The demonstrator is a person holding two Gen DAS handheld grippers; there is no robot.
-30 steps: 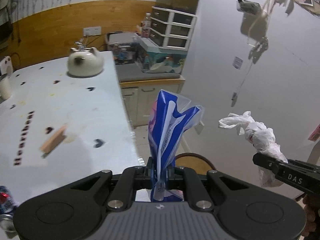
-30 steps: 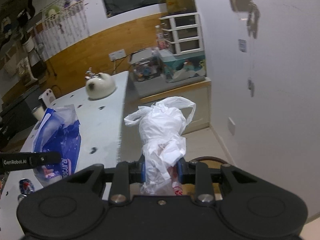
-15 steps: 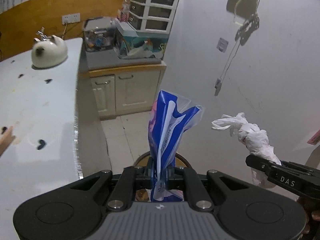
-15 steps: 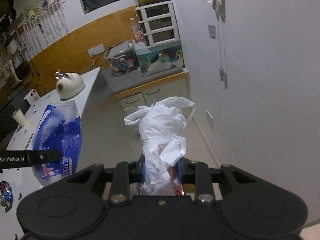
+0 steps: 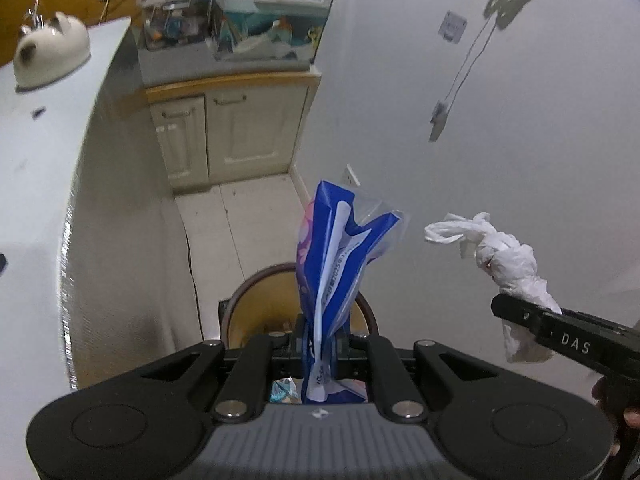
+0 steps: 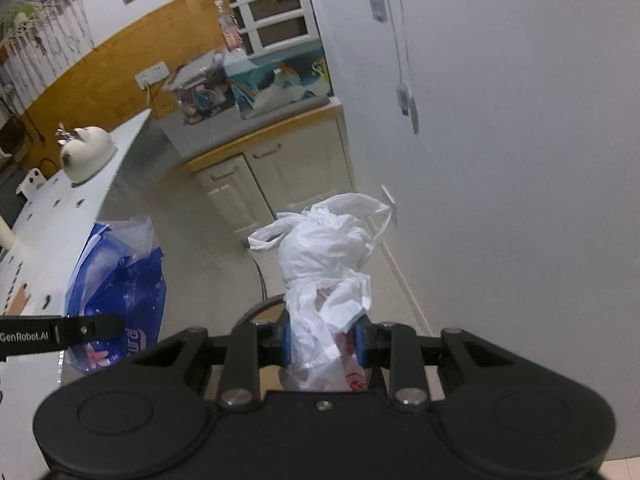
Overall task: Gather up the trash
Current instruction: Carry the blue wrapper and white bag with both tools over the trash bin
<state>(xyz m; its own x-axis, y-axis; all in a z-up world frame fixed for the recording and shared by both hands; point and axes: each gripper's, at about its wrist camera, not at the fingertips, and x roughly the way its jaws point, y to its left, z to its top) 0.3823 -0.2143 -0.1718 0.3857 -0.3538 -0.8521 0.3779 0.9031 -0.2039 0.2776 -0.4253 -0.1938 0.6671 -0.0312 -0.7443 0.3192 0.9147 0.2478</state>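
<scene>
**Risks at the bin: two pieces of trash held above one opening**

Trash is held in both tongs. The left gripper (image 5: 320, 340) is clamped on the lower end of a blue plastic wrapper (image 5: 340, 256), which stands up limply from between the jaws. The right gripper (image 6: 323, 340) is closed on a knotted white plastic bag (image 6: 328, 264), whose loose handles stick out ahead of the fingers. Below the left gripper a round bin (image 5: 244, 308) with a dark rim and yellow inside is seen on the floor, near the wall and beside the white table (image 5: 36, 184); some rubbish already lies in it.

Several failures can be foreseen. If the wrapper is released while its upper end leans beyond the rim, it may be caught on the edge or be carried to the floor, since thin film falls slowly and drifts. Because the film is pinched near its bottom, it may also cling to a pad after the jaws are parted. The white bag appears to be off to the right of the opening in the left wrist view, so an early release could send it onto the tiles beside the wall. Its handles could snag on a finger. Should both pieces be dropped at once, they may collide above the opening, and one could be deflected outside. How full the bin is cannot be told.
</scene>
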